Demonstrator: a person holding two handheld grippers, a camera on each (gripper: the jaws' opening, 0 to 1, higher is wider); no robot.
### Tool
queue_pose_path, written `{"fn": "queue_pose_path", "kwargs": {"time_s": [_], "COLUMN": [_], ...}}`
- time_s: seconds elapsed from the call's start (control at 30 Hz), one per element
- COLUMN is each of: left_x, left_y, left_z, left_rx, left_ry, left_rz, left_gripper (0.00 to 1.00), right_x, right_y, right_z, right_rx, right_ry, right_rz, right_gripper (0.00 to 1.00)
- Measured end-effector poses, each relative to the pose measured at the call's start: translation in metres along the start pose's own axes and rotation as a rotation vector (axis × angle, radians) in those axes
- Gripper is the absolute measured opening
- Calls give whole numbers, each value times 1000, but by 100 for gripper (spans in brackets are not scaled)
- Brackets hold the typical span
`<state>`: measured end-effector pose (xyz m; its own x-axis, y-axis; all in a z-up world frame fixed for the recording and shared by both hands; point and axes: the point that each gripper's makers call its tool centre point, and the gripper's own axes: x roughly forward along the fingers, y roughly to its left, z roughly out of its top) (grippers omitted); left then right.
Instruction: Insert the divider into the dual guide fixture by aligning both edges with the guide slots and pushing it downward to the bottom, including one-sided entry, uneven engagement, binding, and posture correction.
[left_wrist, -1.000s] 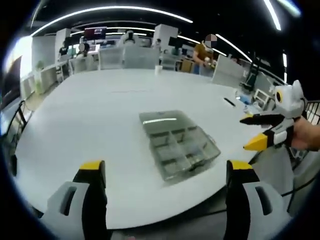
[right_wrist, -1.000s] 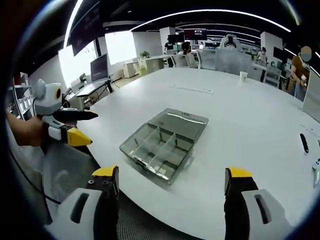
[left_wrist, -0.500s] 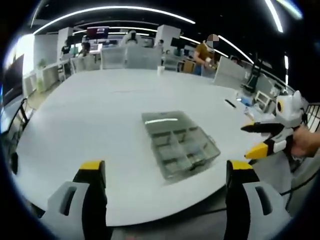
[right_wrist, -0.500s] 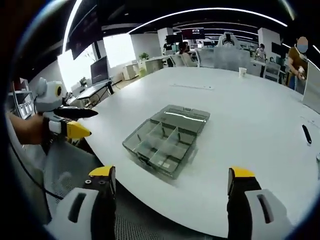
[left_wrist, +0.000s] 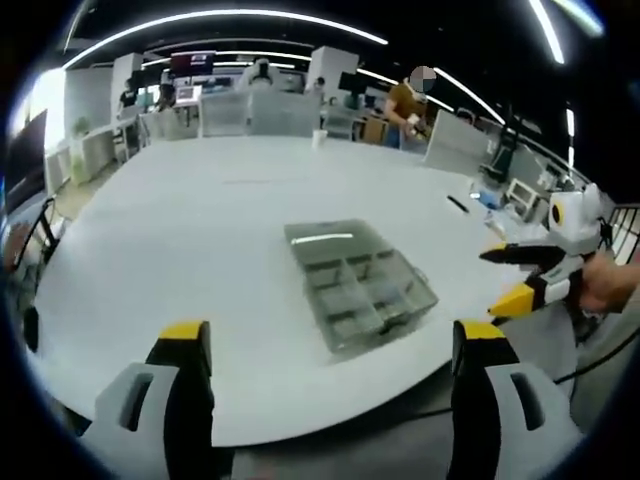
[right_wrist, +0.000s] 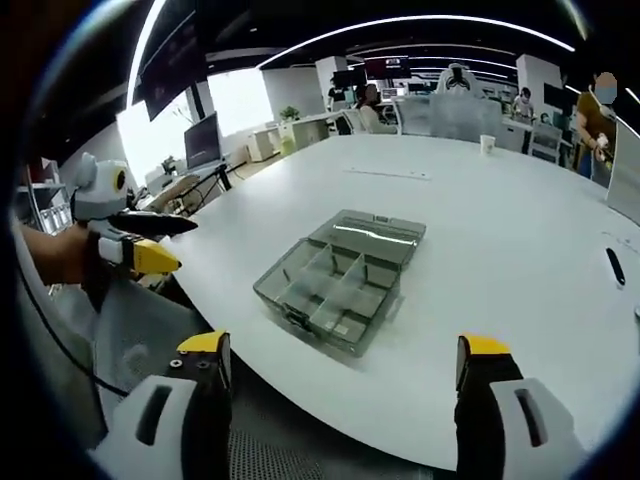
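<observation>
Open-plan office; a white desk (left_wrist: 200, 230) carries the clear compartmented fixture box (left_wrist: 360, 290), lid open, at centre. Left gripper (left_wrist: 330, 345) and right gripper (right_wrist: 345, 350), jaws wide and empty, flank it at 9 and 3 o'clock, apparently staged for approach. No loose divider discernible.

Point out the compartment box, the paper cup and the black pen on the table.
compartment box (right_wrist: 335, 290): right gripper view, on its inner dividers.
paper cup (right_wrist: 487, 146): right gripper view, on its side.
black pen (right_wrist: 613, 266): right gripper view, mid-barrel.
</observation>
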<state>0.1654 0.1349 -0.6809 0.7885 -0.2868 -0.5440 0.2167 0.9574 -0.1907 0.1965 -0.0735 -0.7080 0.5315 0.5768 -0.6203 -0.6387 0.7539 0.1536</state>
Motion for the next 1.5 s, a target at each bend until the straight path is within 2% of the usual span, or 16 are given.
{"fn": "queue_pose_path", "kwargs": {"time_s": [0.4,1.5], "left_x": [-2,-4], "left_y": [-3,-5], "left_z": [-6,-17], "left_rx": [-44,-71], "left_ry": [26,58], "left_rz": [-42,-55], "left_gripper": [99,98], "right_x": [1,0], "right_y": [1,1], "right_z": [-2,-4], "right_rx": [0,9], "right_ry": [6,19], "right_rz": [0,4], "right_gripper": [92,91]}}
